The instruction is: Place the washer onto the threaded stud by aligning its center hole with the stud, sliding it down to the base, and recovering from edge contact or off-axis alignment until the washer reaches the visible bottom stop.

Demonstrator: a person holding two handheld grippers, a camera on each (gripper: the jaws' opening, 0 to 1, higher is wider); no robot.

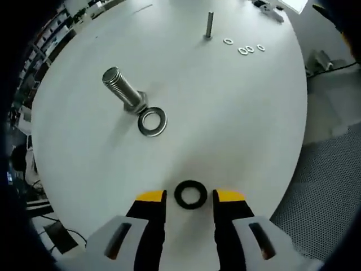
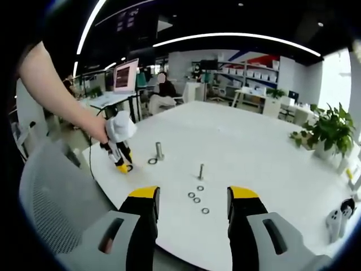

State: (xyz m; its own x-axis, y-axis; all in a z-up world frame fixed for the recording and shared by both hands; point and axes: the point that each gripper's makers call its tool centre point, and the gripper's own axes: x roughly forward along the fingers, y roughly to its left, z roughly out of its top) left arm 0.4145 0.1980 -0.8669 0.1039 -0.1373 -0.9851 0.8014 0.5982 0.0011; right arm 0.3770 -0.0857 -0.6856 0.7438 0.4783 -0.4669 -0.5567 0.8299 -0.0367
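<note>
Black ring washer (image 1: 190,194) flat on white round table (image 1: 237,124), between spread jaws of left gripper (image 1: 189,196), not yet gripped. Large threaded steel stud (image 1: 124,90) up-left, silver washer (image 1: 152,122) at its base, not threaded on. Thin stud (image 1: 209,25), small washers (image 1: 244,49) beyond. Right gripper (image 2: 193,195) apart, holding nothing, well back. Judgement: task barely begun; pick, align, slide remain.

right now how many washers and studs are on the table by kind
black washer: 1
large silver washer: 1
small silver washers: 4
large threaded stud: 1
thin stud: 1
total: 8
</note>
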